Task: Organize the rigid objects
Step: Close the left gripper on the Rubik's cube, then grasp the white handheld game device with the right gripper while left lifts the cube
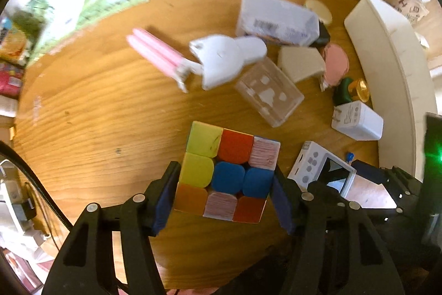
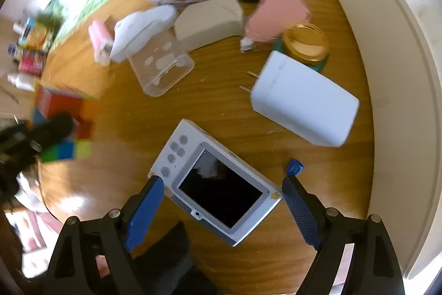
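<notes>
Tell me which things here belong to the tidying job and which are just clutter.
Job: puzzle cube between the left gripper's pads; small camera between the right gripper's open fingers; white charger; clear box; white bin.

Clutter: packets beyond the table edge.

The left gripper [image 1: 225, 184] is clamping, its fingers [image 1: 165, 198] pressing inward. The right gripper [image 2: 221, 201] is hanging spread wide, fingers [image 2: 143, 209] touching nothing.

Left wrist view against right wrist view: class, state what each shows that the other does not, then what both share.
Only the left wrist view shows the cube's top face sharply, between the left gripper's pads.

Only the right wrist view shows the small camera's whole screen, between the open right gripper's fingers.

Both show the white charger, clear box, pink disc and wooden table.
</notes>
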Demonstrator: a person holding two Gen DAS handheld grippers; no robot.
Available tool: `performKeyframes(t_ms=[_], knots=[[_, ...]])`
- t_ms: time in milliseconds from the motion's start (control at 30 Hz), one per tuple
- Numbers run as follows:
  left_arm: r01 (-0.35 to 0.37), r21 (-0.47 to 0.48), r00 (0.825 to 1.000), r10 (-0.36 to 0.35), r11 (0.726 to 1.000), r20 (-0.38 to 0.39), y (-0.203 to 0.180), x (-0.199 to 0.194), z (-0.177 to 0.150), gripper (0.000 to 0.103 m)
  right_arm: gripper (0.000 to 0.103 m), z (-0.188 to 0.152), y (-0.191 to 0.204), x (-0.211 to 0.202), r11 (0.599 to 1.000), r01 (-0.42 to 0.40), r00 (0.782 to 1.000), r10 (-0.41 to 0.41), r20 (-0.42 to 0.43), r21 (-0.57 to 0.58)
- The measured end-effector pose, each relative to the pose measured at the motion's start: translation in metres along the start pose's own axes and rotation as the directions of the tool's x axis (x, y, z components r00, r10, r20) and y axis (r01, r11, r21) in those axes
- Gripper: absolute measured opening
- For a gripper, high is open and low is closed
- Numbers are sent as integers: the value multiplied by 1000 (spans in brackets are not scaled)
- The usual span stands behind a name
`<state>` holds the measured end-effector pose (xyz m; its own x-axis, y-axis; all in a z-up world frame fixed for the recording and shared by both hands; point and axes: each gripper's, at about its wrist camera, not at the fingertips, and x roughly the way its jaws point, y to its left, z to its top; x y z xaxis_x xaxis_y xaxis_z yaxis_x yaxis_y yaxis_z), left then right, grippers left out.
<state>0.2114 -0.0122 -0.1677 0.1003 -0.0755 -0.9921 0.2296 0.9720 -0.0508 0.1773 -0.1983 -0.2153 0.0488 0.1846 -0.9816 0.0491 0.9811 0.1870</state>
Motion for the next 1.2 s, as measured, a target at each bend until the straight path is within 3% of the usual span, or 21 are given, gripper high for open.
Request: performKeyframes(t_ms=[133, 267, 633, 767, 967, 1200], knots=[[-43, -25, 995, 45, 999, 86, 0, -31, -6, 65, 89, 4, 29, 6, 990, 61, 998, -59, 24, -130], [-81, -50, 983, 88, 995, 163, 8, -55, -15, 65, 89, 3, 56, 8, 950, 129, 991, -116, 62, -285], [-116, -107, 934, 145, 988, 327, 14, -107, -32, 65, 93, -7, 87, 19, 837, 152, 988, -128, 82, -526], [-119, -124, 926, 155, 985, 344, 16, -116, -40, 65, 93, -24, 92, 34, 779, 177, 982, -176, 62, -601], [-124, -156, 919, 172, 980, 354, 21, -124, -53, 65, 92, -37, 96, 39, 788, 186, 982, -168, 86, -586], [-130, -188, 914, 191, 974, 357, 28, -131, -68, 65, 79, -53, 100, 33, 794, 173, 985, -131, 113, -583]])
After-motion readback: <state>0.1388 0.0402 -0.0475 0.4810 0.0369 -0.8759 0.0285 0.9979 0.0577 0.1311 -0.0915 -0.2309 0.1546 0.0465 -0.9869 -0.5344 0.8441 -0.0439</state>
